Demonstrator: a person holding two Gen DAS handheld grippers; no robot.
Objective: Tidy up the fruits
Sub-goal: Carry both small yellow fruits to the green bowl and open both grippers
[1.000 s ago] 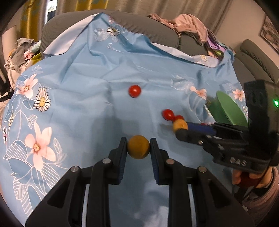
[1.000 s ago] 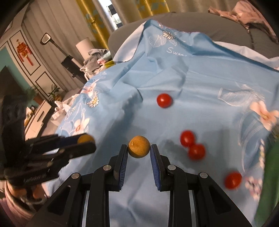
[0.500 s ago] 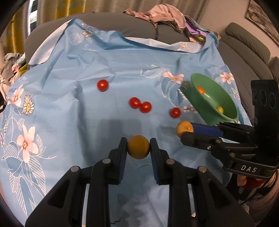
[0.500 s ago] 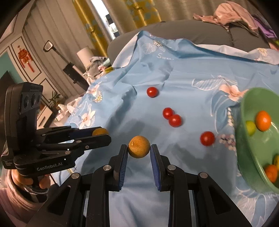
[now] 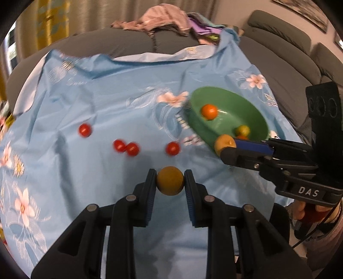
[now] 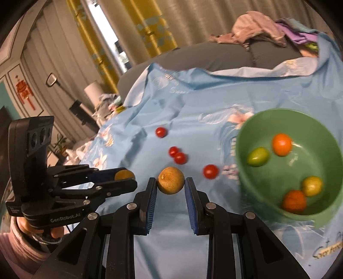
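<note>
My left gripper (image 5: pixel 170 182) is shut on a round yellow-brown fruit (image 5: pixel 170 181), held above the blue flowered cloth (image 5: pixel 107 103). My right gripper (image 6: pixel 170 182) is shut on a second yellow-brown fruit (image 6: pixel 170 180). In the left wrist view the right gripper (image 5: pixel 227 148) sits at the near rim of the green bowl (image 5: pixel 197 100). That bowl (image 6: pixel 246 133) holds an orange fruit (image 6: pixel 281 144), a green one (image 6: pixel 257 159), a yellowish one (image 6: pixel 312 185) and a red-orange one (image 6: pixel 293 201). Several red cherry tomatoes (image 5: pixel 85 130) (image 6: pixel 210 171) lie on the cloth left of the bowl.
The cloth covers a grey sofa (image 5: pixel 128 43) with a heap of clothes (image 5: pixel 163 19) on its back. Yellow curtains (image 6: pixel 94 32) hang behind. In the right wrist view the left gripper (image 6: pixel 126 178) and the hand holding it (image 6: pixel 23 227) are at the left.
Both grippers have carried their fruits to the right across the cloth. The green bowl has come fully into both views, and the tomatoes have slid to the left of the pictures.
</note>
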